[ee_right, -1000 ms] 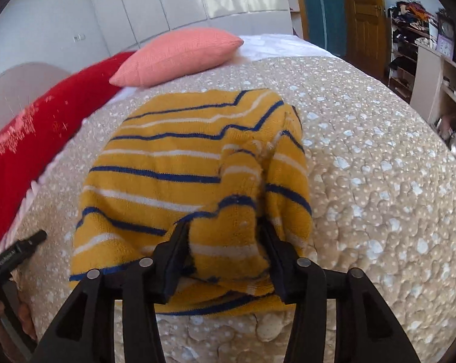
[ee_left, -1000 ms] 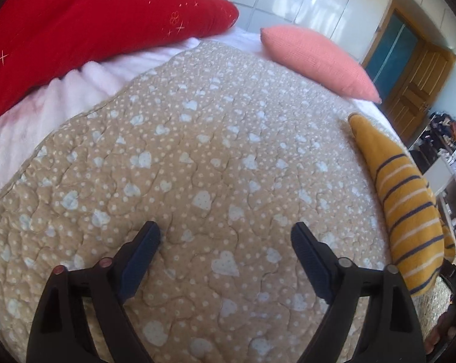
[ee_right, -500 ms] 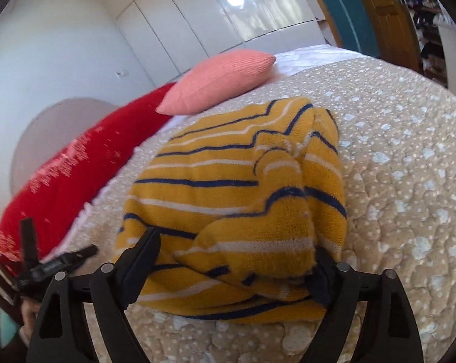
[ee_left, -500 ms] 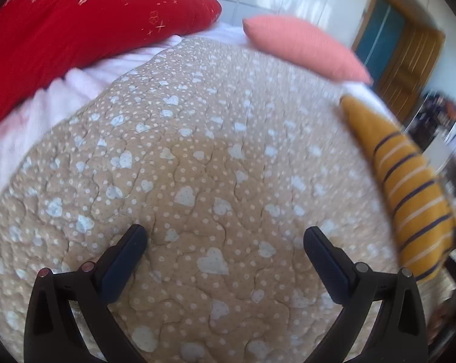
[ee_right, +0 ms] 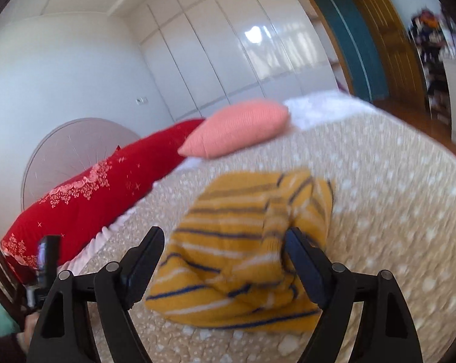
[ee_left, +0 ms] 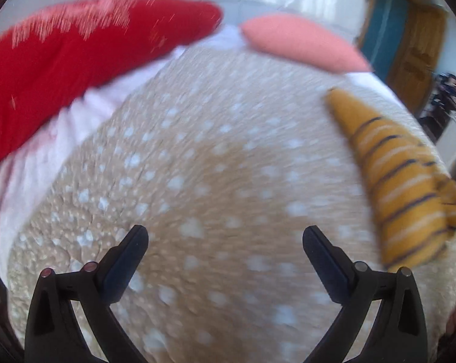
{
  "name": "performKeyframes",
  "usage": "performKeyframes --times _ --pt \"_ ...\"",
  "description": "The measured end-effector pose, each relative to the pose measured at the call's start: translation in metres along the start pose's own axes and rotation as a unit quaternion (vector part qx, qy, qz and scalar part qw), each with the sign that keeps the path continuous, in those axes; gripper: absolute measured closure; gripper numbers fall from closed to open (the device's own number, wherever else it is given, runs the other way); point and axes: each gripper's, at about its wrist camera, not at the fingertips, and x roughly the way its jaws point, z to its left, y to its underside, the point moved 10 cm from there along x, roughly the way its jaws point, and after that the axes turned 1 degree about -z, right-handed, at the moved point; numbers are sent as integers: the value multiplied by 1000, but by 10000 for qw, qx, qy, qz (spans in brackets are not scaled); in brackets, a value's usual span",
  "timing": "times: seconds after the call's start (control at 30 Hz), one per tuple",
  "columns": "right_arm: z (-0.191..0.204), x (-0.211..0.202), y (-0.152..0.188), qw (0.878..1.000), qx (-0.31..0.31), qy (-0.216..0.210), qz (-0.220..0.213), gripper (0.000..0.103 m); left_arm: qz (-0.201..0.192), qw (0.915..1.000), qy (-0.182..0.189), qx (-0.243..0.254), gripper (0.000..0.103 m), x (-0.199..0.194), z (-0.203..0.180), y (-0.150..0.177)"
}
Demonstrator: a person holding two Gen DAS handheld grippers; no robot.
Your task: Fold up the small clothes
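A folded mustard sweater (ee_right: 228, 211) with navy and white stripes lies on the beige heart-print quilt (ee_right: 379, 196). My right gripper (ee_right: 224, 232) hovers just above its near edge. Its jaws stand wide and are closing slightly; the sweater's top fold shows between the pads, and neither pad presses on it. In the left wrist view the same sweater (ee_left: 403, 187) lies far right on the quilt (ee_left: 212, 151). My left gripper (ee_left: 224, 231) hangs open over bare quilt, holding nothing. The left gripper's body (ee_right: 47, 254) also shows low at the left edge of the right wrist view.
A long red pillow (ee_left: 76, 60) and a pink cushion (ee_left: 300, 42) lie along the head of the bed. White wardrobe doors (ee_right: 228, 45) stand behind. A wooden door (ee_left: 415, 48) and cluttered shelves (ee_right: 433, 60) are off the bed's right side.
The right jaws let go of the sweater's fold and spread wide. Both grippers lifted and drew back from the bed. The left jaws widened a little.
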Motion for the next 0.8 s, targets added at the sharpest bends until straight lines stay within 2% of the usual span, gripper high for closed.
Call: performKeyframes --times 0.07,0.1,0.17,0.2,0.23,0.33,0.43,0.53,0.67,0.73,0.8 --pt "-12 11 2 9991 373 -126 135 18 -242 9992 148 289 1 -15 -28 -11" --pt "-20 22 10 9970 634 -193 390 18 -299 9985 226 391 1 -18 -39 -15" --pt "-35 42 33 9900 926 -126 1056 18 -345 9961 464 664 1 -19 -75 -21" --pt "-49 54 55 9814 1046 180 1599 19 -326 9955 512 731 1 -17 -87 -22" --pt "-57 53 60 9806 1044 363 1617 21 -286 9947 564 807 1 -12 -101 -21" --pt "-59 39 50 9830 1004 471 1466 22 -108 9941 673 844 1 -2 -127 -15" --pt "-69 21 34 9874 865 733 1104 22 -201 9942 658 823 1 -13 -142 -12" --pt "-79 15 29 9870 884 916 982 22 -677 9916 208 1084 1 -37 -147 -15" --pt "-86 16 27 9849 910 1124 947 22 -1342 9801 -453 1388 1 -71 -155 -19" --pt "-85 14 26 9854 766 1219 914 22 -1544 9730 -722 1559 1 -82 -158 -19" --pt "-82 11 23 9860 537 1343 834 22 -1591 9696 -880 1635 0 -87 -158 -17"
